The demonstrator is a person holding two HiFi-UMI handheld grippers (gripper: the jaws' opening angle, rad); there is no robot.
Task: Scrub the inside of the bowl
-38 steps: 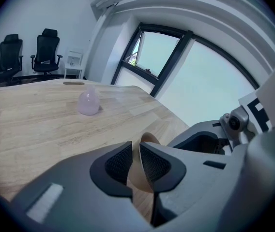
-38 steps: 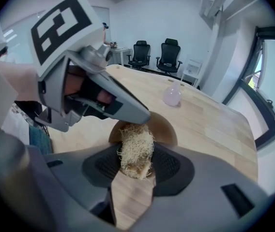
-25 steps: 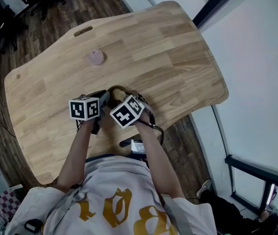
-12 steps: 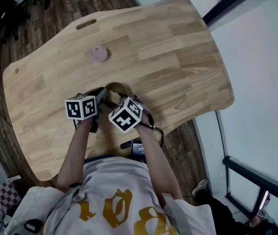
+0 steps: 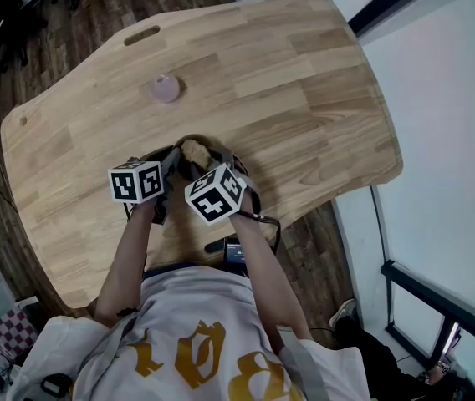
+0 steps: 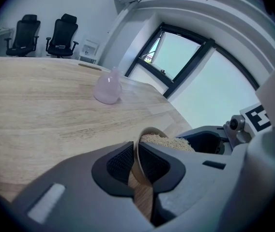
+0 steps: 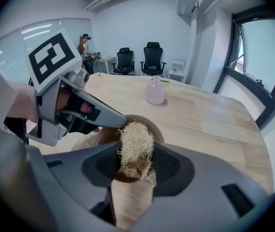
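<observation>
Bracing comes first: the left hand-held gripper (image 6: 137, 162) is clamped on the rim of the wooden bowl (image 6: 142, 199), one jaw inside the wall and one outside. This holds the bowl steady near the front edge of the desk (image 5: 288, 82). The bowl seems tipped toward the person, though the tilt is hard to judge from above. With the bowl pinned, the right hand-held gripper (image 7: 136, 167) is free to work. Its jaws are pinched on a pale fibrous scrubber (image 7: 136, 146), whose free end pokes into the bowl's hollow, against or just over the inner wall. A small pink vase (image 5: 165, 88) stands well apart, farther back on the desk, out of the way.
</observation>
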